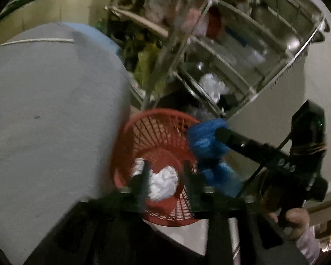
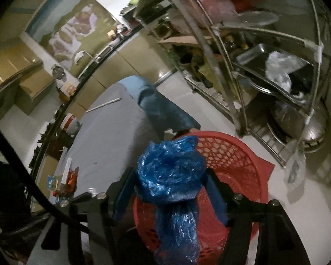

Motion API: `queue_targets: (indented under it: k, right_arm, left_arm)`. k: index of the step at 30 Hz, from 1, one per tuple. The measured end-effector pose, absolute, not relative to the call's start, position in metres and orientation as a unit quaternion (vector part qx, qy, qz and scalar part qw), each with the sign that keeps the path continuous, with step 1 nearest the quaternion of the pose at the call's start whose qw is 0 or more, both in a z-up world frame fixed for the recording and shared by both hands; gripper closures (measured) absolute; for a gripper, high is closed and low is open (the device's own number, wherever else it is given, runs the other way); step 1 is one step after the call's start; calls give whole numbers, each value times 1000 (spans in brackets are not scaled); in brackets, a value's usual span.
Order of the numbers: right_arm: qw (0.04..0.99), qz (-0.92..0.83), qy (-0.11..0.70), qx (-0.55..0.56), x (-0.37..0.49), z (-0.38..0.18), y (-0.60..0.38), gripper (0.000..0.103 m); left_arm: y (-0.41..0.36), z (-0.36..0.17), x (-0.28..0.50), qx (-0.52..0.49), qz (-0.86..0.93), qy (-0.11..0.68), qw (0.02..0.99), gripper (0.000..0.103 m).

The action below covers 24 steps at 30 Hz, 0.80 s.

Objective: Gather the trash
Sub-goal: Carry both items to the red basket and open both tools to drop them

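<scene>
A crumpled blue plastic bag (image 2: 172,176) is pinched between the two fingers of the right gripper (image 2: 172,183), its loose tail hanging below them. It is held over the near rim of a red plastic basket (image 2: 238,167), so this piece is judged to be at the point of release rather than already deposited. In the left wrist view the same bag (image 1: 209,141) is seen at the basket's edge, above the opening.

The left gripper (image 1: 165,176) is spread and holds nothing; its fingers hang over the red basket (image 1: 156,132), at whose bottom crumpled white paper (image 1: 163,183) lies. That part of the collecting is therefore taken as done.

Beside the basket, a table under a grey cloth (image 2: 108,132) is seen. A thin white stick (image 2: 103,105) lies on it farther off, and colourful wrappers (image 2: 64,181) sit at its near corner; these are judged to be what remains to be gathered, though their nature is blurred. Beyond the basket stands a metal rack (image 2: 275,66) crowded with pans and bags, which is not clearly trash.
</scene>
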State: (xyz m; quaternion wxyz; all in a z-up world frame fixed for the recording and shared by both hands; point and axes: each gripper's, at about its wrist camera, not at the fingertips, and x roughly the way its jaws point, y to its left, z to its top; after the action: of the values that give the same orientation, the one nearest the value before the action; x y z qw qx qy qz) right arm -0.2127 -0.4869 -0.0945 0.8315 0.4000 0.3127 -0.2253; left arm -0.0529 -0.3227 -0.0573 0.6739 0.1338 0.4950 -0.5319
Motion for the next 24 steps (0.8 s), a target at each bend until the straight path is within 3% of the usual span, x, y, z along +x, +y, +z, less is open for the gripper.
queue_targets:
  k: [3,5,12,24]
  right_arm:
    - [828,-224,305,415,-220,-96,-491,34]
    - [831,-225,296,414,-222,-94,-492,30]
    - [844,-221,272,406,-218,-82,-486,30]
    - [869,-131,306,365,-147,-70,-420,30]
  left_arm:
    - [-321,-56,-59,142,-528,480,686,44]
    - [-320,-58,-56,146,-522,478,691,44]
    - [-269,-54,-27,138,-461,470,740,41]
    - [-75,-43,14,91,-251,433,861,38]
